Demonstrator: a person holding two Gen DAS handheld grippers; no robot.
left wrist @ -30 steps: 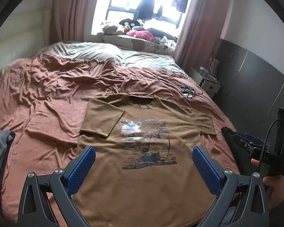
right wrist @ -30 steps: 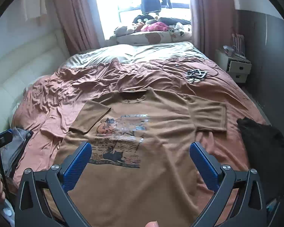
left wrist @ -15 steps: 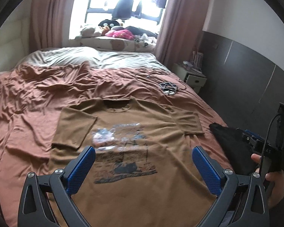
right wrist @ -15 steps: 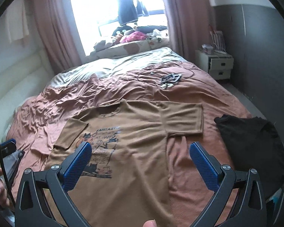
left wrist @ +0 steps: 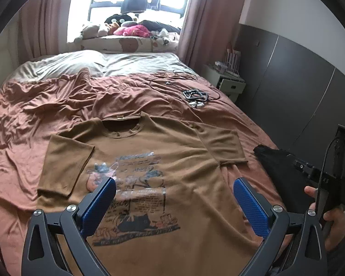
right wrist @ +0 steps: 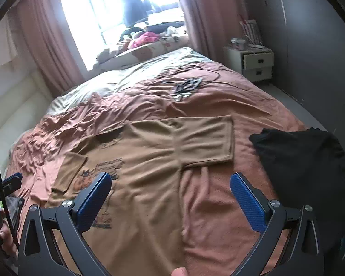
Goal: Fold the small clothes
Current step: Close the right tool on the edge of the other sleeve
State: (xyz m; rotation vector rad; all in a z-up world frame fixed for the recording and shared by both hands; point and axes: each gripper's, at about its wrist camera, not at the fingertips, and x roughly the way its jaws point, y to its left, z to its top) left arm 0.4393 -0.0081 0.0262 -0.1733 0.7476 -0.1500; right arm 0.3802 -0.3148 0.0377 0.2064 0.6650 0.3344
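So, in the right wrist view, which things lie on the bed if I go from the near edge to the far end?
Brown T-shirt → tangle of black cables → pale sheet → pile of soft toys and clothes by the window.

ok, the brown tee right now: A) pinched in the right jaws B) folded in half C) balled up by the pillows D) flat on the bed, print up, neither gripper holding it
D: the brown tee lies spread flat, print up, both sleeves out; left gripper and right gripper are open above it.
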